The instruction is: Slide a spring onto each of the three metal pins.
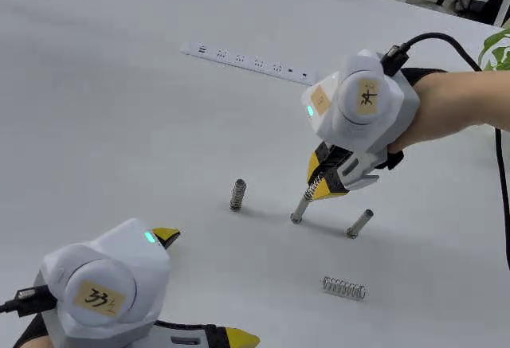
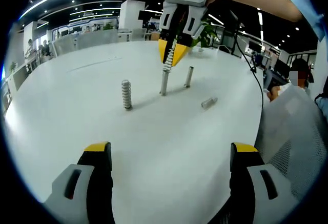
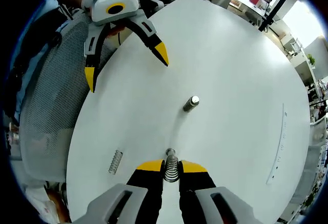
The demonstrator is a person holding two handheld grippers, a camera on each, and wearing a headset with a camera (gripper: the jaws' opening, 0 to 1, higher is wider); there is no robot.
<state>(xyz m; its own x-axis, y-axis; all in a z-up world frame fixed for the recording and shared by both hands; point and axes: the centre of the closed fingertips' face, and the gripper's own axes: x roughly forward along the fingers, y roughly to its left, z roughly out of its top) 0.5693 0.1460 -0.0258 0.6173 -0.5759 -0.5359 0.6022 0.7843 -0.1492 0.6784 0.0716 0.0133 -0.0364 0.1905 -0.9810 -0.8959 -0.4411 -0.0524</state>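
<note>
Three metal pins stand on the white table [image 1: 119, 125]. The left pin [image 1: 237, 194] [image 2: 126, 94] [image 3: 191, 102] wears a spring. My right gripper [image 1: 323, 187] [image 2: 171, 55] [image 3: 172, 166] is shut on a second spring [image 1: 313, 187] [image 3: 171, 165], held at the top of the middle pin [image 1: 299, 209] [image 2: 164, 83]. That pin leans slightly. The right pin [image 1: 359, 223] [image 2: 188, 77] is bare. A third spring [image 1: 344, 287] [image 2: 209, 102] [image 3: 116, 161] lies flat on the table near it. My left gripper [image 1: 203, 284] [image 2: 170, 149] [image 3: 125, 55] hovers open at the near left, holding nothing.
A white power strip [image 1: 247, 61] [image 3: 279, 142] lies at the far side of the table. A black cable [image 1: 502, 197] runs from the right gripper along the table's right edge. Plant leaves [image 1: 498, 45] stand at the far right.
</note>
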